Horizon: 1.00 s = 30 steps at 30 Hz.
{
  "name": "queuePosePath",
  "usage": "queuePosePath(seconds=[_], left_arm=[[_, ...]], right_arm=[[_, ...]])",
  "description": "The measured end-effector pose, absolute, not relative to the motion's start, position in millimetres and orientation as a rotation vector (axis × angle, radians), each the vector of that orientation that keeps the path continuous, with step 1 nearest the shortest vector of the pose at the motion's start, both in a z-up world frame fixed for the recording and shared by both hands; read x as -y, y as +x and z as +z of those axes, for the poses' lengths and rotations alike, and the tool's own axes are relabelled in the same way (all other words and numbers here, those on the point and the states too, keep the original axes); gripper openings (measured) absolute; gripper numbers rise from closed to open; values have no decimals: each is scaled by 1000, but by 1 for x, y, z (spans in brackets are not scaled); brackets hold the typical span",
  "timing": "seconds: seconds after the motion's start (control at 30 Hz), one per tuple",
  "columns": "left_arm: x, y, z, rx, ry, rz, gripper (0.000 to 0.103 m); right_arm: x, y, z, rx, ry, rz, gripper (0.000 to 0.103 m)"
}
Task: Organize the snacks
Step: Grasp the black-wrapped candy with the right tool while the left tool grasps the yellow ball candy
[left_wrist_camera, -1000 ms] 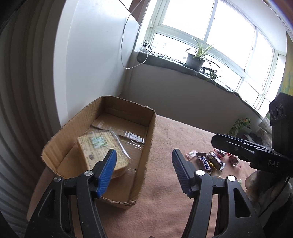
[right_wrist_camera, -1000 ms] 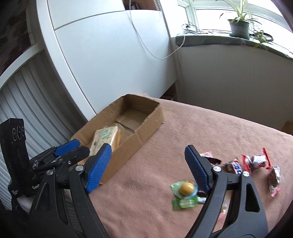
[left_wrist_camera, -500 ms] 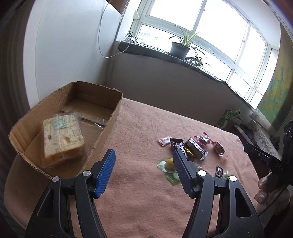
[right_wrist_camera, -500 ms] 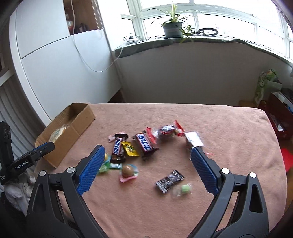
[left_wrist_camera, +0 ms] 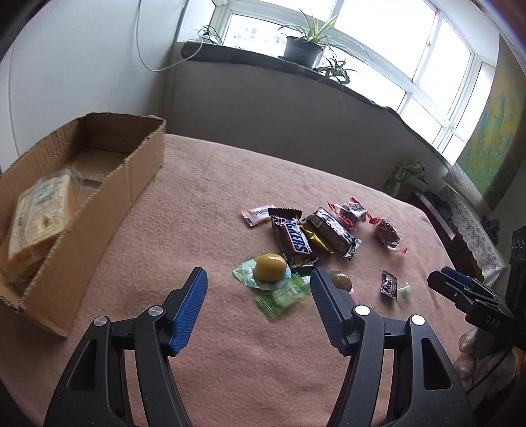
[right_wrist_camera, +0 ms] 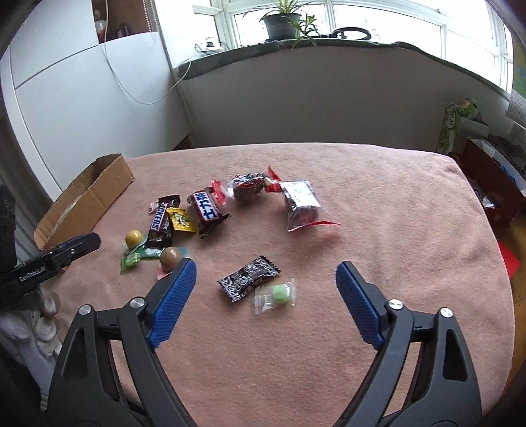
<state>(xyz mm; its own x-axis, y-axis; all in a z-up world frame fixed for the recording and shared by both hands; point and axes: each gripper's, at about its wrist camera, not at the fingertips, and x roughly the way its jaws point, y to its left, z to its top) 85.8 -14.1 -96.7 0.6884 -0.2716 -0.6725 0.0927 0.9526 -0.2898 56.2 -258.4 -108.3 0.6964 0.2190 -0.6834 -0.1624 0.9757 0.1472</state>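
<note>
Several wrapped snacks lie on a pink blanket: a Snickers bar (left_wrist_camera: 293,240) (right_wrist_camera: 160,217), a yellow round candy (left_wrist_camera: 269,266) on a green wrapper, a small black packet (right_wrist_camera: 248,281) and a green candy in clear wrap (right_wrist_camera: 279,294). A cardboard box (left_wrist_camera: 130,174) at the left holds a wrapped sandwich (left_wrist_camera: 36,210). My left gripper (left_wrist_camera: 258,297) is open and empty, just short of the yellow candy. My right gripper (right_wrist_camera: 265,283) is open and empty, with the black packet and green candy between its fingers' line.
The blanket (right_wrist_camera: 378,203) covers a table that ends at the right and far edges. A low wall and windowsill with a potted plant (right_wrist_camera: 282,24) stand behind. Bags and a dark box (right_wrist_camera: 486,177) sit beyond the right edge. The box (right_wrist_camera: 83,200) also shows at left in the right wrist view.
Both grippers have swung right, away from the cardboard box and toward the snack pile. The box has slid to the left of both views. Both stay open.
</note>
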Motion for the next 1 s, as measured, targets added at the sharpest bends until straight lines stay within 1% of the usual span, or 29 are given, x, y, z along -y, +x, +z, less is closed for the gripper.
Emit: queuePosePath(seconds=[0.03,0.13,0.2,0.27,0.3,0.43,0.87,0.9,0.93,1.0], left_arm=[[17,88,-98,-792,-235,-210,62],[22,93,-102,-806,-224,-223,56],[23,96,-103,-809,-218,-226,55],[22,98,-104,-817,-217,-230,50],[22,100,-106,-822,-218,-234,46],[21,107,-110,-833,-214,-240,45],[32,125,-122,-854,-139,-252,45],[34,126,-123,-859,-130,-246,45],[34,128,-125,-863,-127,-244,40],[34,129,-127,-865,-120,-245,38]], right_arm=[[253,58,-110,-783,67,229,76],[244,67,-116,-826,79,274,65],[244,73,-122,-865,128,299,61],[245,78,-129,-901,176,311,57],[244,80,-132,-916,185,306,56],[241,85,-140,-946,177,275,54],[217,114,-149,-946,108,195,54],[215,115,-149,-945,94,191,54],[212,115,-150,-944,77,188,54],[208,114,-151,-938,43,180,52]])
